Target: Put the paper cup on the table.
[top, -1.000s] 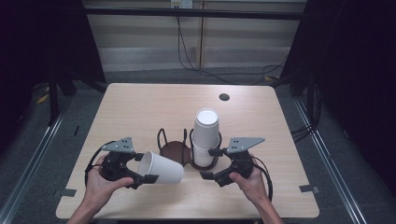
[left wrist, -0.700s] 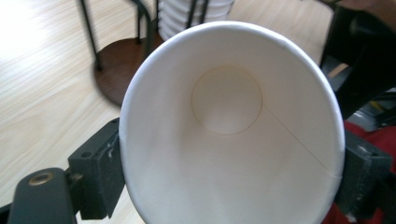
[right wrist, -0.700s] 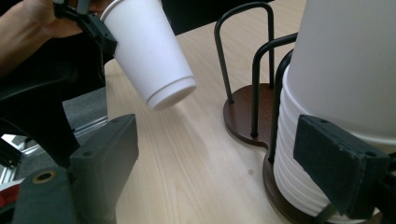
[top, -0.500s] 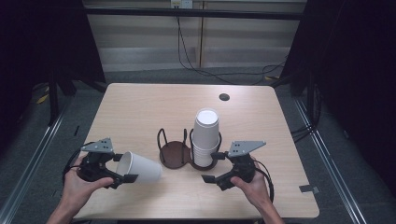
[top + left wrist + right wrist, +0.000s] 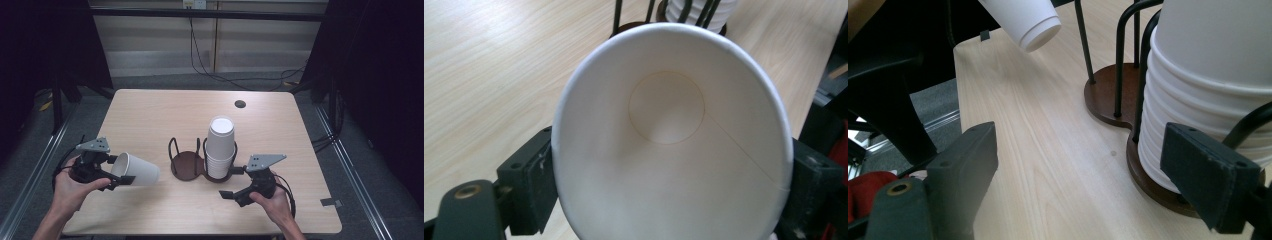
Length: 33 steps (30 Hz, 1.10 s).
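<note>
From above, the left gripper (image 5: 107, 172) sits at about eight o'clock on the table (image 5: 150, 110), its jaws clamped on the rim end of a single white paper cup (image 5: 136, 170) that lies tipped on its side, base pointing toward the centre. At the table's middle stands a dark wire cup holder (image 5: 187, 162); its left ring is bare, its right ring holds a stack of white cups (image 5: 220, 147). The right gripper (image 5: 232, 182) rests at five o'clock, just beside the stack, jaws spread with nothing between them.

In the left gripper view, the cup's (image 5: 671, 135) open mouth faces the camera, a jaw pressed against each side of the rim.

In the right gripper view, the jaws stand wide apart; the stack (image 5: 1208, 95) and holder (image 5: 1113, 95) rise at two o'clock, the held cup's (image 5: 1023, 20) base at eleven.
</note>
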{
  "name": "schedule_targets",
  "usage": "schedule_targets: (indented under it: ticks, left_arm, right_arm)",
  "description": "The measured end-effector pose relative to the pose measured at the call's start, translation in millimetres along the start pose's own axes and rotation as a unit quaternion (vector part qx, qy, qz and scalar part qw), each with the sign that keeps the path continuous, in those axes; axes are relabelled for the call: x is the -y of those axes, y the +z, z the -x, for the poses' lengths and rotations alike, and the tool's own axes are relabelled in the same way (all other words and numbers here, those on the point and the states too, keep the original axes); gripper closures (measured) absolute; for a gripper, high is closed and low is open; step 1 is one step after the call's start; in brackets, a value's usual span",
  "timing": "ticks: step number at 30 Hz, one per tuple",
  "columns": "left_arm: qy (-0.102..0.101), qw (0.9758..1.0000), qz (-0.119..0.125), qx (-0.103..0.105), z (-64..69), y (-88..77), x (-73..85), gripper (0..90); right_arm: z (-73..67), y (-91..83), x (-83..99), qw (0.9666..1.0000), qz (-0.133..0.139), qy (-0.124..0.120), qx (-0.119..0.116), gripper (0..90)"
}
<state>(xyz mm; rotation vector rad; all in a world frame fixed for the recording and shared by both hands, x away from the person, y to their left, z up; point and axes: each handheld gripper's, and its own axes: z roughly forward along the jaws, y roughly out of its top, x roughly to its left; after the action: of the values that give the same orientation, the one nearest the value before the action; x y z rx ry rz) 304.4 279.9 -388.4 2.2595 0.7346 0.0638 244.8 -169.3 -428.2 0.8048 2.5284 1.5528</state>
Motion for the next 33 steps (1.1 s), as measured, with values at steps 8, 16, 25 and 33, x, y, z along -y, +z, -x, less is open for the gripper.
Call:
schedule_targets:
  ticks: [8, 16, 25, 33]
  left_arm:
    - [0.011, 0.9992, -0.034, -0.017, -13.7, -5.3, -16.6, 13.9]
    - [0.016, 0.9976, -0.055, -0.038, -23.9, -1.9, -34.9, 13.8]
    - [0.032, 0.9934, -0.100, -0.047, -30.4, 10.8, -56.3, 13.6]
    - [0.030, 0.9886, -0.136, -0.056, -33.8, 30.5, -75.0, 13.6]
  right_arm:
    - [1.0, -2.6, 0.8, 1.0000, 0.003, 0.002, 0.007, 14.8]
    - [0.4, -2.9, 0.7, 1.0000, 0.003, 0.000, 0.005, 14.7]
    - [2.0, -1.6, 2.1, 1.0000, 0.001, 0.002, 0.006, 14.5]
    - [0.7, -1.1, 1.1, 1.0000, -0.001, 0.001, 0.009, 14.4]
